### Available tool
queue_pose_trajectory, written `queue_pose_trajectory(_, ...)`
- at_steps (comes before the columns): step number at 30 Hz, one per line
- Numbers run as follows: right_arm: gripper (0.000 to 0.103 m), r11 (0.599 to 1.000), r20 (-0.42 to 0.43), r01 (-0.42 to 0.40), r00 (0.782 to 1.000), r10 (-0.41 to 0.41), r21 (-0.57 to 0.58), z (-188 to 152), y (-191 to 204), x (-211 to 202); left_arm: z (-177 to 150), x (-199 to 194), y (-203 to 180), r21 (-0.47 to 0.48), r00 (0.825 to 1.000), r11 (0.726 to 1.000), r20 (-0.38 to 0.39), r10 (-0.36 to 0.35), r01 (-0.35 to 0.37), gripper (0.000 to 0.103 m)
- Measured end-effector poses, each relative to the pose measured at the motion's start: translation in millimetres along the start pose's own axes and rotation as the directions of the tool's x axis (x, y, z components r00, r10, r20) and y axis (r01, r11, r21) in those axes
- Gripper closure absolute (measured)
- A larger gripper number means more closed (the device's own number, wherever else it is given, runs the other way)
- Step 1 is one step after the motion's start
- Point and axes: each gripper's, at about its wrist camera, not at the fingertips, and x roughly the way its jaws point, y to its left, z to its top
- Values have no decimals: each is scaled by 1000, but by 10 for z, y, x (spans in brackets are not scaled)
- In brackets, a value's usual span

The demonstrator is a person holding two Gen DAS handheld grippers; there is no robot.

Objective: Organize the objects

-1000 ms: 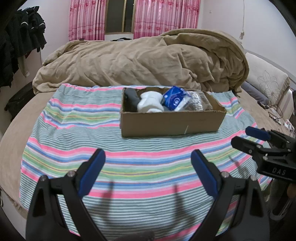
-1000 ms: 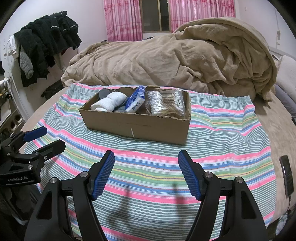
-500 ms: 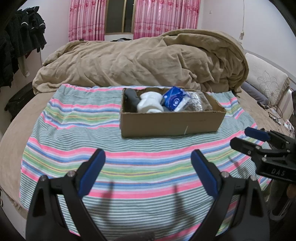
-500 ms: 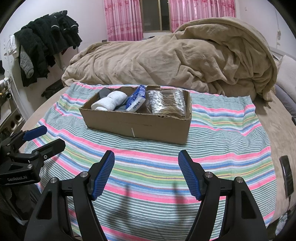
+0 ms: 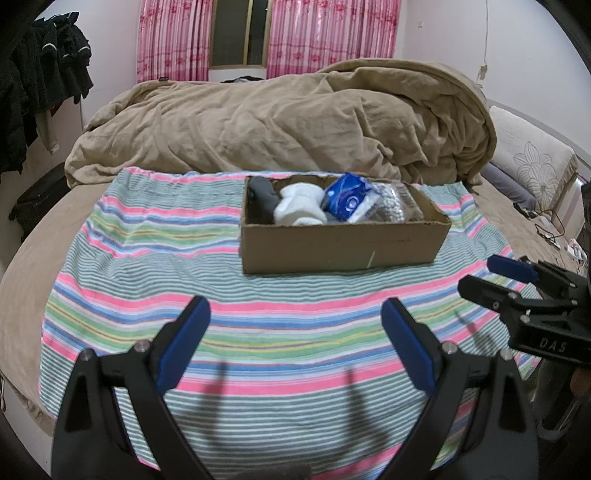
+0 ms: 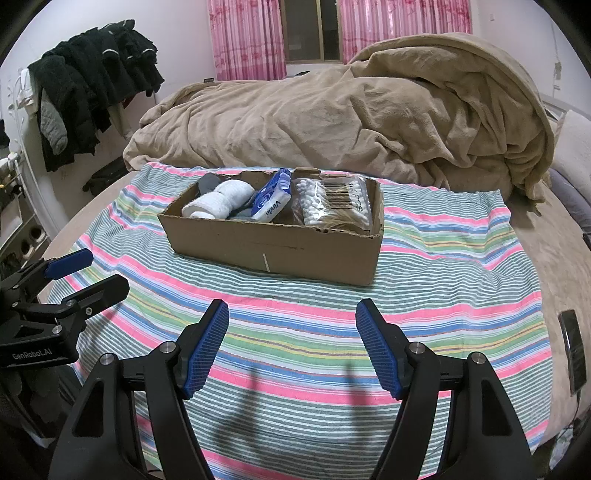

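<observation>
A cardboard box (image 5: 340,245) (image 6: 273,247) rests on a striped cloth (image 5: 229,295) (image 6: 443,273) spread over the bed. Inside lie a rolled white towel (image 5: 299,208) (image 6: 221,201), a blue tissue pack (image 5: 345,197) (image 6: 271,201), a clear bag of cotton swabs (image 5: 391,201) (image 6: 334,201) and a dark grey item (image 5: 260,197) at the left end. My left gripper (image 5: 295,314) (image 6: 88,269) is open over the cloth, short of the box, nothing between its fingers. My right gripper (image 6: 291,315) (image 5: 487,275) is likewise open and empty, to the left one's right.
A rumpled tan duvet (image 5: 280,125) (image 6: 351,110) is heaped behind the box. Dark clothes (image 6: 85,88) hang at the left wall. A pillow (image 5: 532,162) lies at the right. A dark phone (image 6: 574,356) sits on the bed's right edge. Pink curtains (image 5: 332,33) hang behind.
</observation>
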Motion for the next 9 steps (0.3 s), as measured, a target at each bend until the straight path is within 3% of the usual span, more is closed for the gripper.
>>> queue_pose_trajectory(9,29,1000,-1,4,1000,-4,1,-5,-11,6,0,-19,-26,4,1000,1000,6,-6,6,8)
